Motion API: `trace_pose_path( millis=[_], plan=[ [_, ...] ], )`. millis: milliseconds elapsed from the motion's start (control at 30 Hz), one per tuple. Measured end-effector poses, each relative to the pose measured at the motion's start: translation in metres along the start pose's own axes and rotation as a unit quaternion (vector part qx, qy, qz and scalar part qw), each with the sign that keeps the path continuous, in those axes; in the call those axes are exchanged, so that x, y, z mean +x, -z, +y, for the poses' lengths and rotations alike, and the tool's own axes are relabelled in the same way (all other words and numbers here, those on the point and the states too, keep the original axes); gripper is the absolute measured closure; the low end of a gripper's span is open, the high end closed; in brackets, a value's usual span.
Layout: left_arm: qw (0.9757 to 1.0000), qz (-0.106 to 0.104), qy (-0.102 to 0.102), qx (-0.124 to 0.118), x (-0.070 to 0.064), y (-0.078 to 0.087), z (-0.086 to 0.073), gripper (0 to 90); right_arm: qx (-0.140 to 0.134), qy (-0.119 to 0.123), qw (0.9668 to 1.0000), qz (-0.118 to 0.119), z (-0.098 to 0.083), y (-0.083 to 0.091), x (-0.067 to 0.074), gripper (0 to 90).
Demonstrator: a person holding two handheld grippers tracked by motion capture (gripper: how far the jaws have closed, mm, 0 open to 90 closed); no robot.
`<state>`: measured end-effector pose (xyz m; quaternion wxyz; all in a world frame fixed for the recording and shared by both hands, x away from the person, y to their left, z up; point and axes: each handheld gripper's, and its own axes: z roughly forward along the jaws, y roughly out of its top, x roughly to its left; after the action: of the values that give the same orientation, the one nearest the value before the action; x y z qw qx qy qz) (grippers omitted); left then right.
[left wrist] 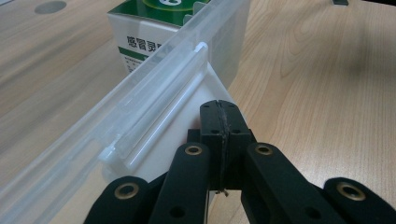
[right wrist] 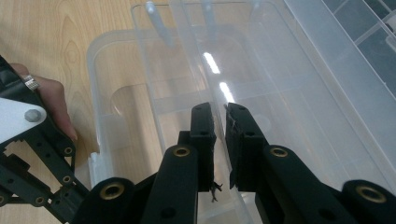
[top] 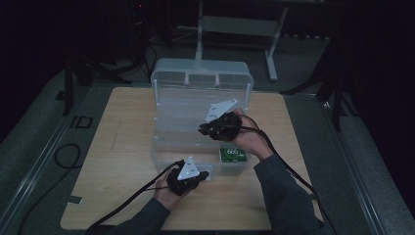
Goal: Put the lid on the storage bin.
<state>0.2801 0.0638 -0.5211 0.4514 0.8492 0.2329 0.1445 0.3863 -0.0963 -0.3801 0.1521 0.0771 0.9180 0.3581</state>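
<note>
A clear plastic storage box (top: 195, 147) sits near the middle of a wooden table (top: 122, 147), its hinged lid (top: 200, 76) raised at the far side. A green-and-white carton (top: 232, 155) stands inside the box at its near right corner; in the left gripper view the same carton (left wrist: 140, 42) appears beyond the box's front wall (left wrist: 154, 88), with printed characters on its white face.

The left gripper (top: 203, 175) lies at the front of the box, near the middle of the near wall. In the left gripper view this gripper (left wrist: 219, 109) has its jaws fully together, with nothing visibly between them, and their tips rest at a white latch plate (left wrist: 177, 130) hanging from the box's front rim (whether the tips actually touch the plate cannot be told).

The right gripper (top: 201, 129) is held over the open box, pointing left across it. In the right gripper view this gripper (right wrist: 220, 112) has its jaws nearly together, with a thin clear plastic edge (right wrist: 219, 88) running into the narrow gap between them; it appears pinched there. The left hand (right wrist: 53, 100) and its gripper's grey plate (right wrist: 18, 119) show at that view's left edge, beside the box's rim.
</note>
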Motion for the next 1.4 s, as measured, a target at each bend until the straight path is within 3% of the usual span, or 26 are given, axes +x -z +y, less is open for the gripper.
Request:
trace_pose_path(
  millis=[1400],
  plan=[
    [1.0, 0.001, -0.001, -0.001, 0.0, 0.0, 0.0, 90.0, 0.003, 0.01, 0.9999, 0.007, -0.005, 0.0, 0.01, 82.0]
  ],
)
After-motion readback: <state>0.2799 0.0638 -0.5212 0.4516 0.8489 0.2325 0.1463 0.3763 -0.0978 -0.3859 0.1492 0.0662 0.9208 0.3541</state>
